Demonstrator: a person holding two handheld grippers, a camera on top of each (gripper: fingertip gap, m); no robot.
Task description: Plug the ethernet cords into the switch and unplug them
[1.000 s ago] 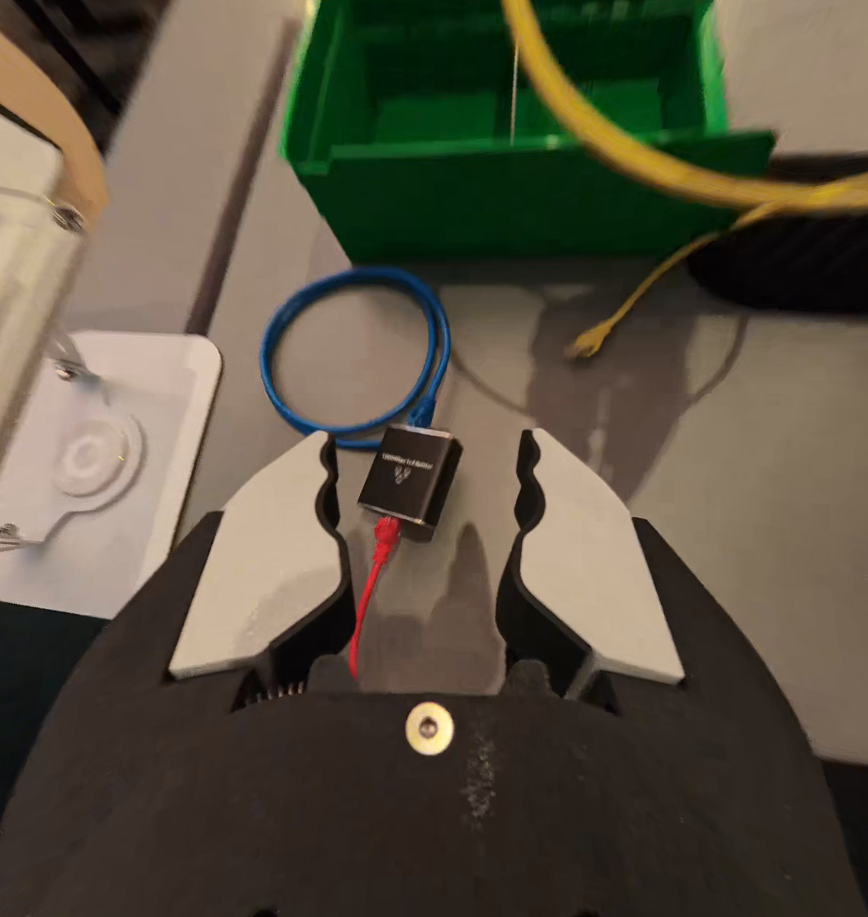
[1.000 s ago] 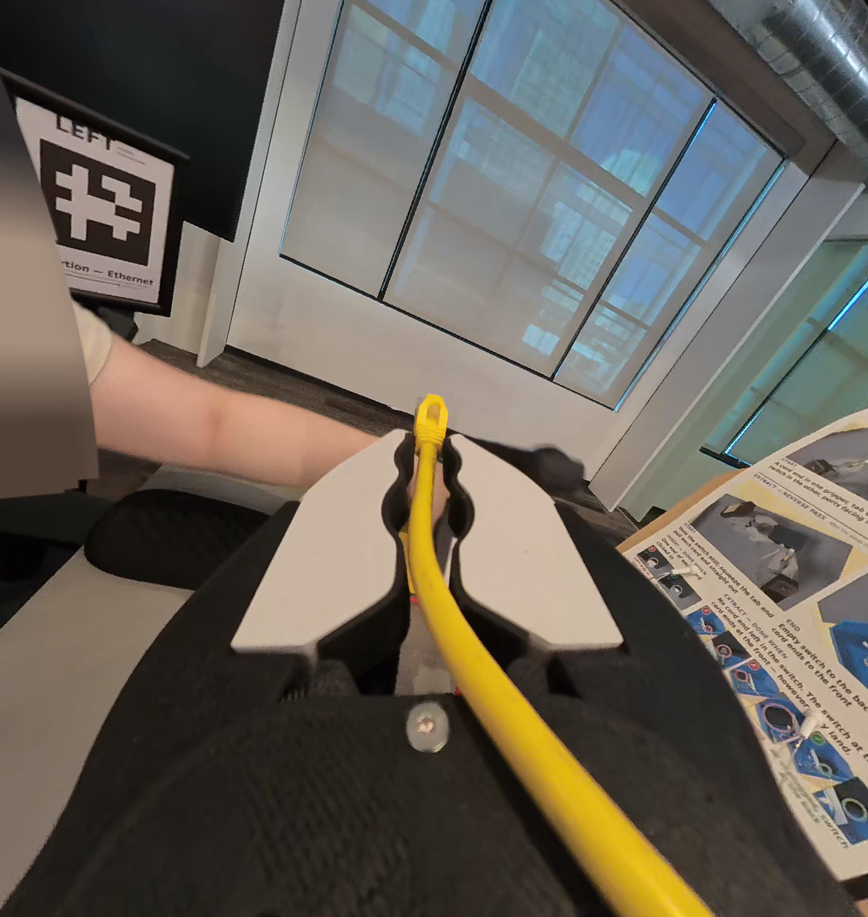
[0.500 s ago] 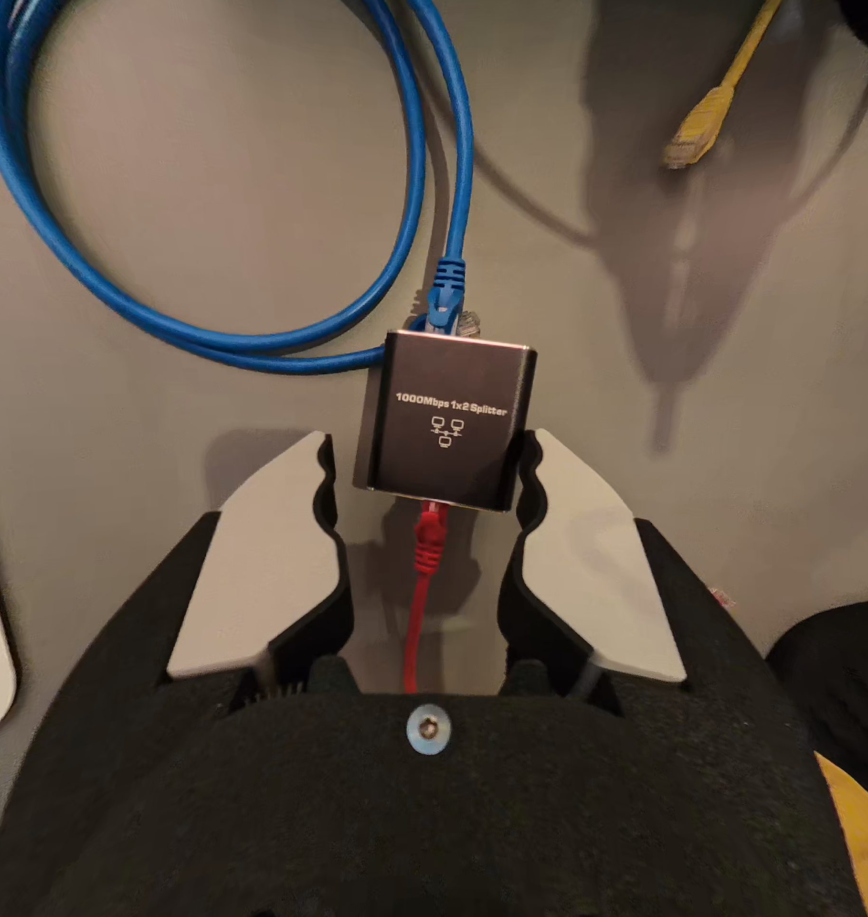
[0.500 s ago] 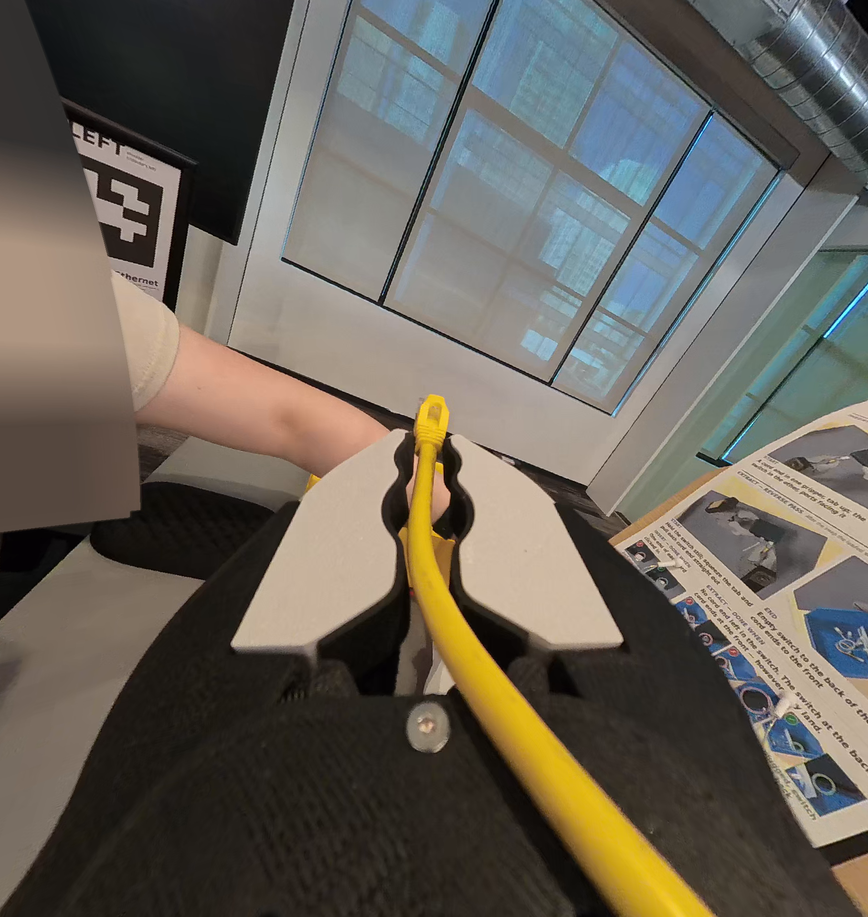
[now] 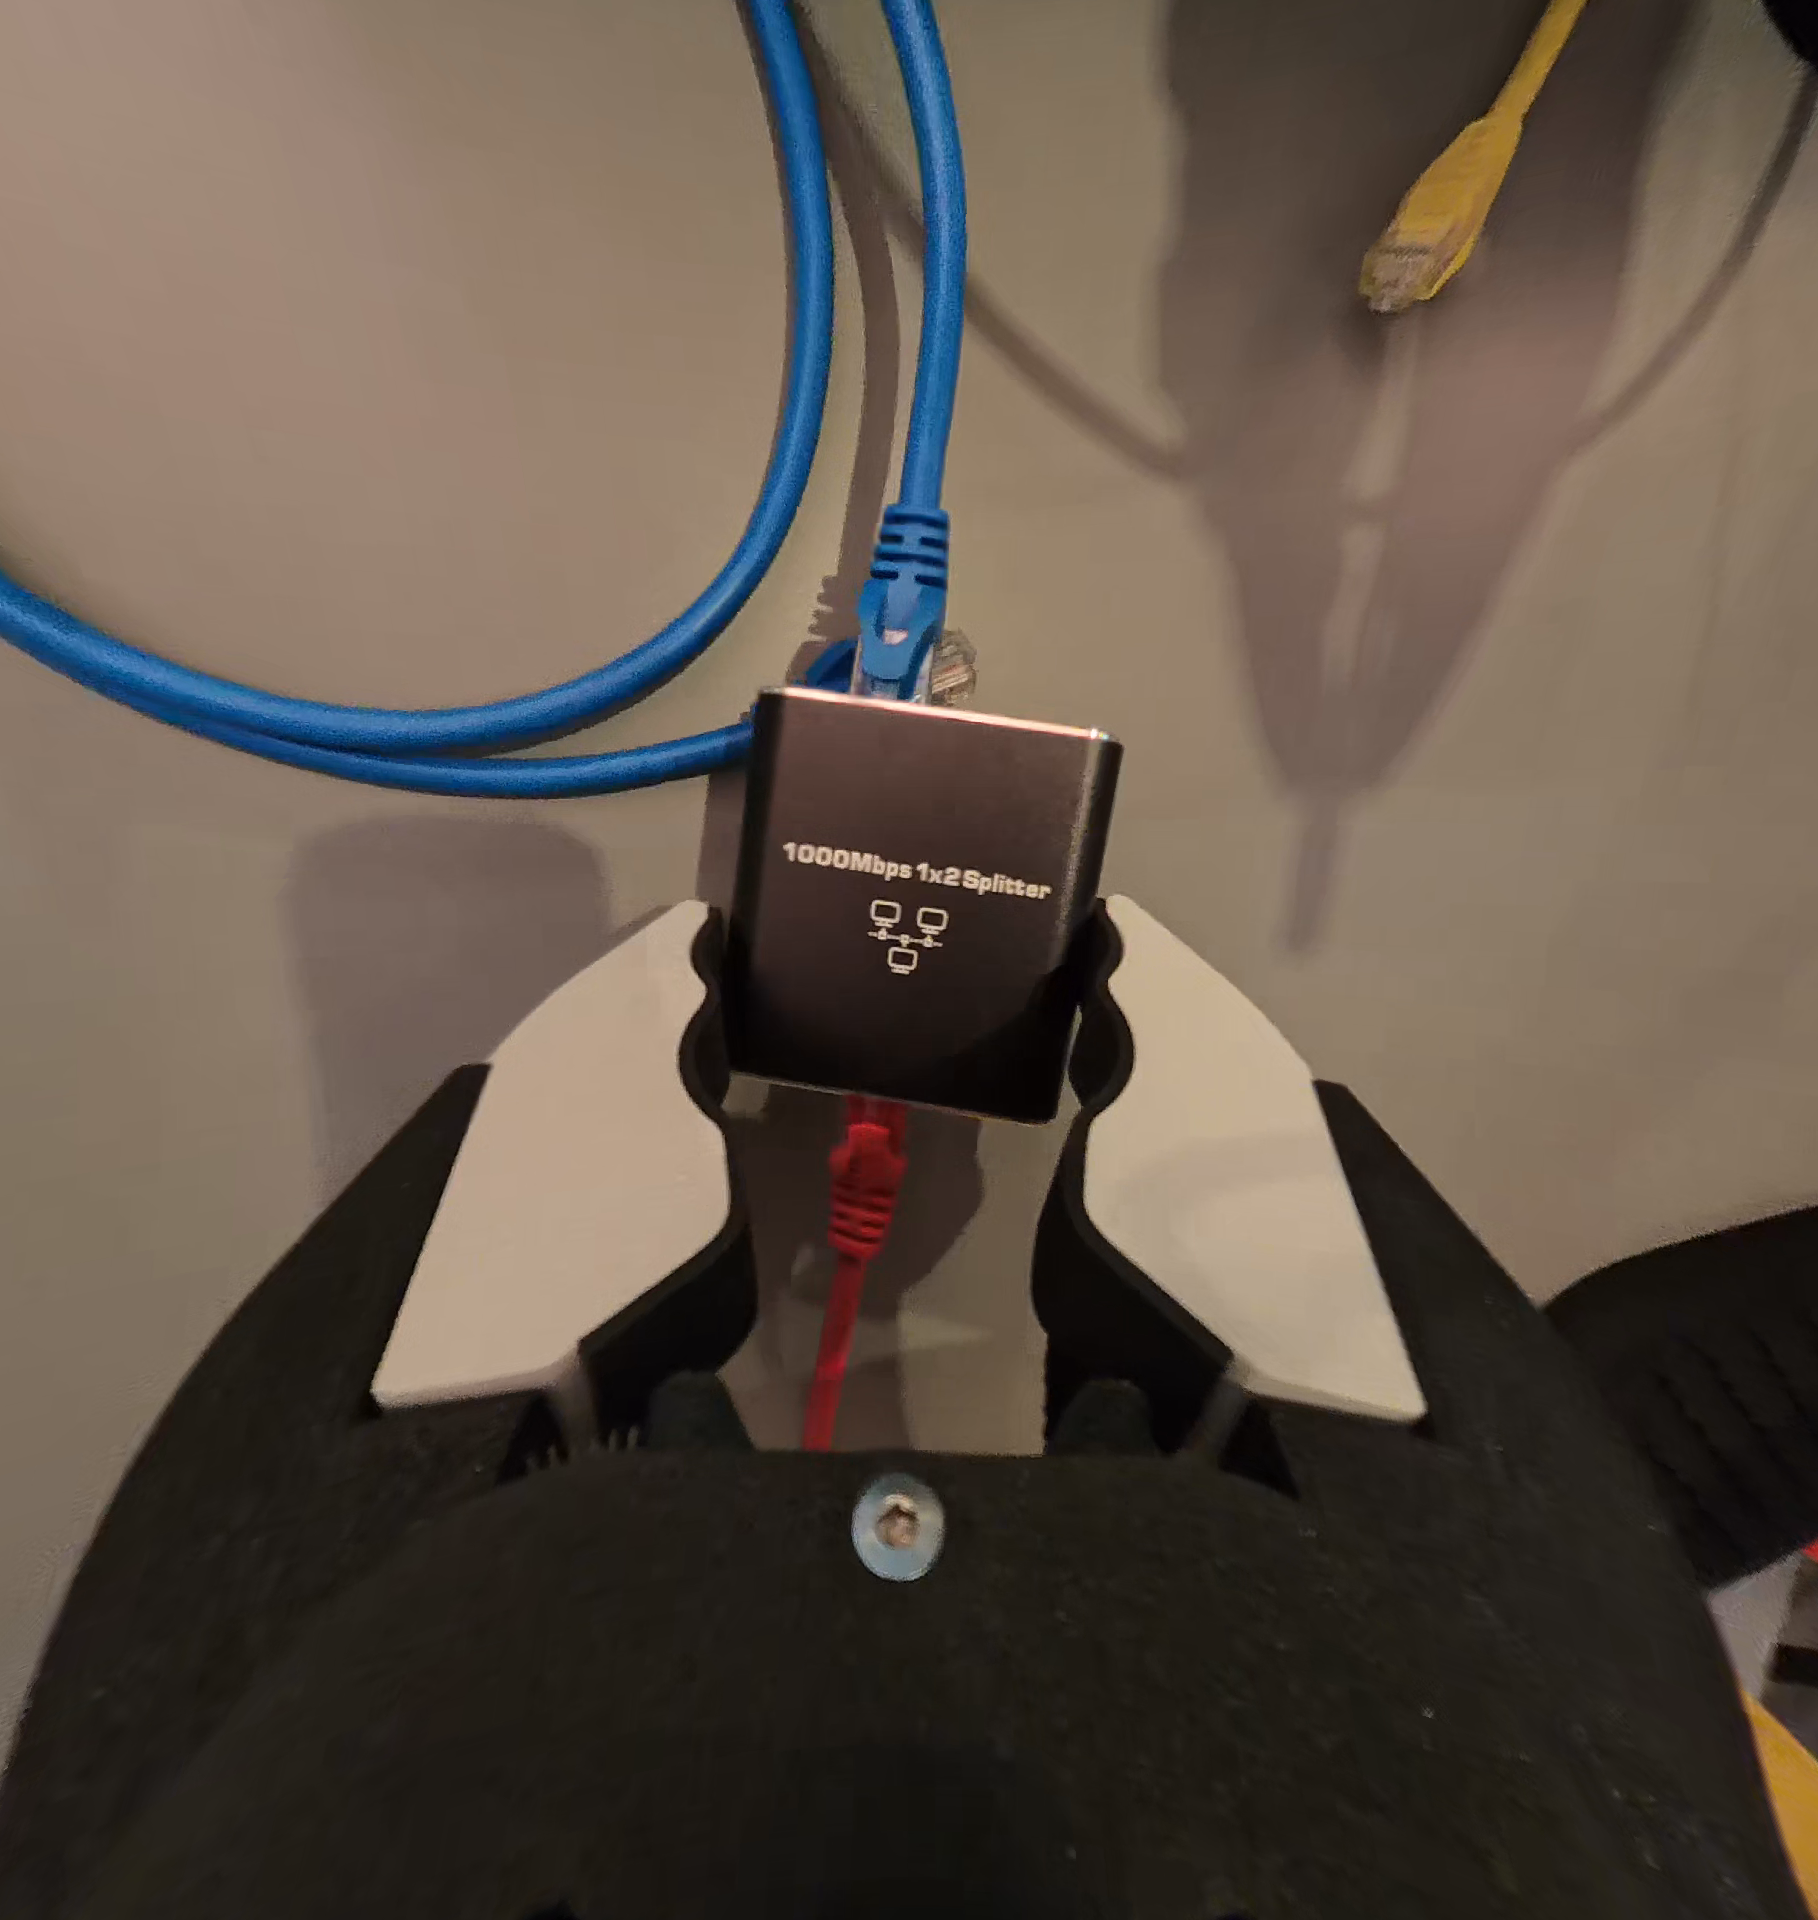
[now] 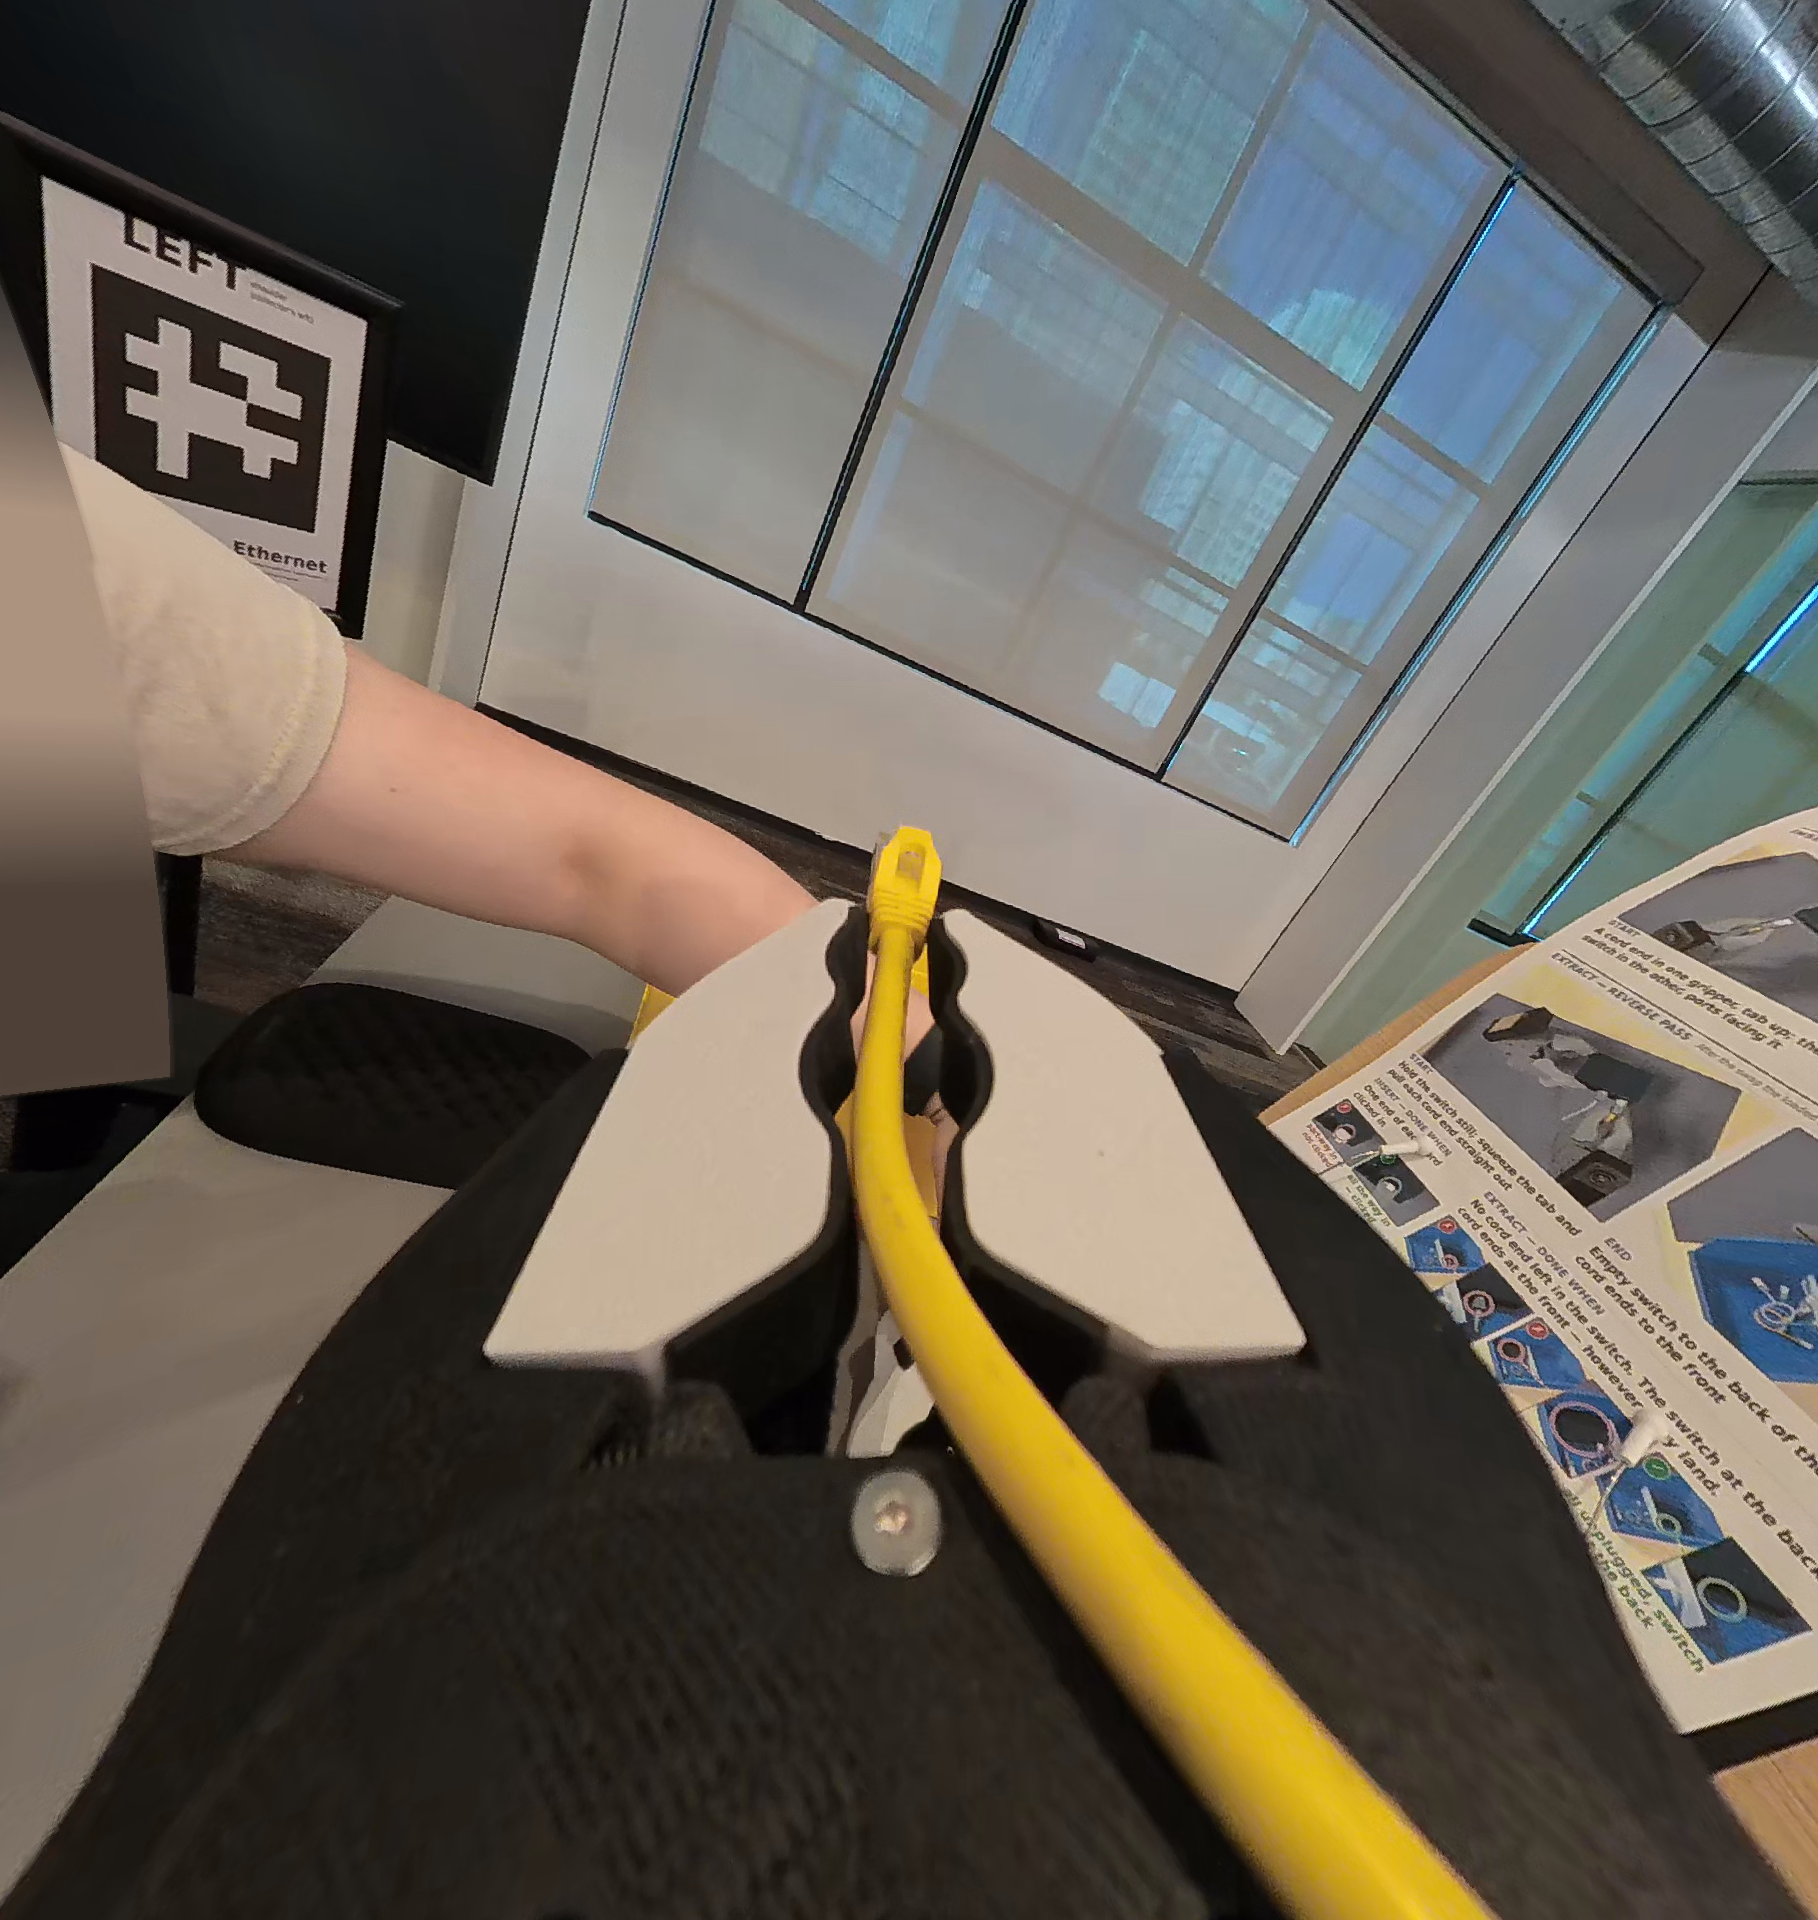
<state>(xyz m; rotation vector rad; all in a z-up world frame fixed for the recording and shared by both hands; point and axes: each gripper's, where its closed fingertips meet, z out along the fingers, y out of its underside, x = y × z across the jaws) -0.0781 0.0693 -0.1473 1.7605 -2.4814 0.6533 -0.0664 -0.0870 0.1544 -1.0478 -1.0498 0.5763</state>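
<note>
Pinching the near half of the black switch [image 5: 915, 914] from both sides, the left claw [image 5: 905, 1023] has its dark pads [image 5: 705, 1013] against the box's side walls over the grey table [image 5: 365, 364]; a red cord [image 5: 858, 1236] enters the switch's near face, and a blue cord [image 5: 900, 582] is plugged into its far face, looping off to the left. A loose yellow plug [image 5: 1430, 223] lies well apart at upper right; the right claw [image 6: 897, 935] is pressed together on a yellow cord [image 6: 889, 1091], its plug [image 6: 905, 868] poking past the tips, beside a person's forearm [image 6: 531, 831].
</note>
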